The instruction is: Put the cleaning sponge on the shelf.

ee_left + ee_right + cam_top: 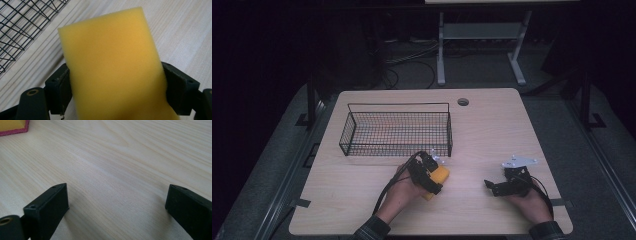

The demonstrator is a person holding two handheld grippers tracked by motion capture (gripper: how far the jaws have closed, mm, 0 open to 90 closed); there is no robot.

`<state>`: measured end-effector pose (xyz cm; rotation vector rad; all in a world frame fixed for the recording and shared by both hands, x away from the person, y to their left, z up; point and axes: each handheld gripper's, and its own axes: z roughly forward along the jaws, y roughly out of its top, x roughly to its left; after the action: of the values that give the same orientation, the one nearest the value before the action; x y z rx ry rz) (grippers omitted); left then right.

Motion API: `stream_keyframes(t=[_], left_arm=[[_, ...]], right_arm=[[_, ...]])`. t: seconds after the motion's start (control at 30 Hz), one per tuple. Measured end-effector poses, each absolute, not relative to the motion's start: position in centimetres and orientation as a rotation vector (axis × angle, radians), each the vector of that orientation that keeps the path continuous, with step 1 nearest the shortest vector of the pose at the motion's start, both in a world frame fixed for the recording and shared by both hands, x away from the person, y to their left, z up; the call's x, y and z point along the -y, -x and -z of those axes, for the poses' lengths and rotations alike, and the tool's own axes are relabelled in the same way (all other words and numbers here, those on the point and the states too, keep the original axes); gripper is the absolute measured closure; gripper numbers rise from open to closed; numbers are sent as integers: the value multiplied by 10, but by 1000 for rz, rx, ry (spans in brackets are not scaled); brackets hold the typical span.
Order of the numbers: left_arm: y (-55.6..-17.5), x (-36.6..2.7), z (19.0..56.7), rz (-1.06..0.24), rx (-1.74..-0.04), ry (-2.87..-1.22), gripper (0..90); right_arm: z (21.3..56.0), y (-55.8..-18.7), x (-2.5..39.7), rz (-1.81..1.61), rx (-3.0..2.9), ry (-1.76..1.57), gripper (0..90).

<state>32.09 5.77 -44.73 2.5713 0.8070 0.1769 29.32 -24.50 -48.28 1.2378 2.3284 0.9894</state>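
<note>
A black wire mesh basket is seen up and to the left of the left gripper, beyond its jaws. A yellow rectangular foam sponge is clamped between those jaws, above the pale wooden worktop. The right gripper is held with jaws spread wide, bare worktop between them.
</note>
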Motion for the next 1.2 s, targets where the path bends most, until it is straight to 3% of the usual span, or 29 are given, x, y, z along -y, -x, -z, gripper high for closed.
stream_keyframes(t=[1.2], left_arm=[[-331,-78,377,-108,-696,-2519,202]], right_arm=[[483,-293,245,-992,-2329,-1237,39]])
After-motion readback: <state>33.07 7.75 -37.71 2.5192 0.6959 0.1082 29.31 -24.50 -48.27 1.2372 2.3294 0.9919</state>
